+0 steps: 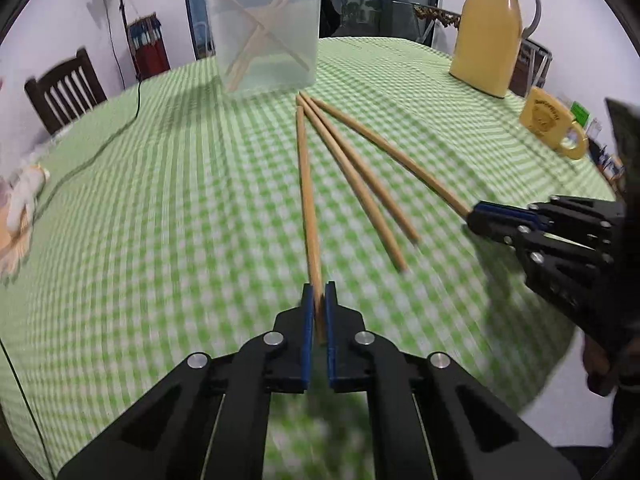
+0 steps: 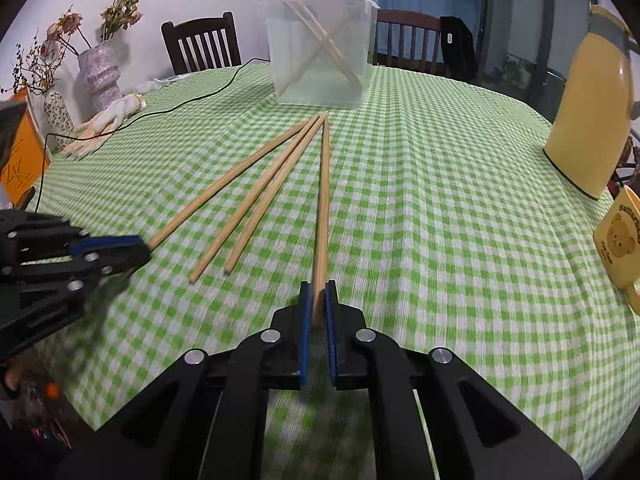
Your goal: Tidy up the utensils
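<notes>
Left wrist view shows the left gripper point(image 1: 319, 300) closed on the near end of one chopstick point(image 1: 306, 184), with the stick running away across the green checked tablecloth point(image 1: 160, 200) toward the clear plastic tub point(image 1: 264, 36). At the right edge of the same view the right gripper point(image 1: 476, 216) is clamped on the near end of another chopstick point(image 1: 384, 144). Two loose chopsticks point(image 1: 360, 188) lie between the held pair, all four fanning out from a point just in front of the tub. The tub already holds several sticks leaning crossed against its walls.

The step in hand looks like the pick-up: each gripper has a stick pinched at its end, not yet raised clear of the cloth. Next, each stick probably has to be lifted, tipped upright and lowered over the tub's rim; held so near the end, they may swing or slip. A yellow jug point(image 1: 490, 36) and yellow mug point(image 1: 548, 124) stand well off to the right.
</notes>
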{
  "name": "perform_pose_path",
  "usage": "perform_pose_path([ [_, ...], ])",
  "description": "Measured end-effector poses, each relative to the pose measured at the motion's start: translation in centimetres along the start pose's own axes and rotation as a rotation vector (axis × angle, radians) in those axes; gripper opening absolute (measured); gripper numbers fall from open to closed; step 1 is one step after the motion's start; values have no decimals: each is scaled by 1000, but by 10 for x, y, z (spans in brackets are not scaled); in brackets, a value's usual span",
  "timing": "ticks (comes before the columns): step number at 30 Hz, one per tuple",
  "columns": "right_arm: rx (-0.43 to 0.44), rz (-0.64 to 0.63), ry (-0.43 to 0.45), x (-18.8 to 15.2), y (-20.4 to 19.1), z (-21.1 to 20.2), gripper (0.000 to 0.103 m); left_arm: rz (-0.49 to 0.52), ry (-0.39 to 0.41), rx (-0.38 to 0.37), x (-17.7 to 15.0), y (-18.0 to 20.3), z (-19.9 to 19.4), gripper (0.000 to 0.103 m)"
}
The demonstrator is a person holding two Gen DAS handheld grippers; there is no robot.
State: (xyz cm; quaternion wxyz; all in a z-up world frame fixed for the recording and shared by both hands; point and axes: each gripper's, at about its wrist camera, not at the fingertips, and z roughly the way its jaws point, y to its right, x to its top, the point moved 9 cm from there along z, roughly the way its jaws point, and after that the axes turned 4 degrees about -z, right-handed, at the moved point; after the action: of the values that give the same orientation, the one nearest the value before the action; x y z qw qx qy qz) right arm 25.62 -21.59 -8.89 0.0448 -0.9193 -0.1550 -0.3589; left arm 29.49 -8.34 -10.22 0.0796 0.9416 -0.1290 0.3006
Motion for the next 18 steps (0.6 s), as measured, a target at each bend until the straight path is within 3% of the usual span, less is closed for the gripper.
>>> perform_pose_path([
  [3,-6,-13,5,-8,-4,-8,7,-23,-3,-56,-15,-1,-10,2],
  [11,-17,-17,13,-19,-9,-18,7,60,3,-110,-30,16,-22,5],
  [16,-28,-11,20,-20,-9,-18,7,58,-6,-147,-35,20,-27,21],
  [18,-28,-8,26,-20,-10,-18,7,64,-2,-141,-34,21,-27,21],
])
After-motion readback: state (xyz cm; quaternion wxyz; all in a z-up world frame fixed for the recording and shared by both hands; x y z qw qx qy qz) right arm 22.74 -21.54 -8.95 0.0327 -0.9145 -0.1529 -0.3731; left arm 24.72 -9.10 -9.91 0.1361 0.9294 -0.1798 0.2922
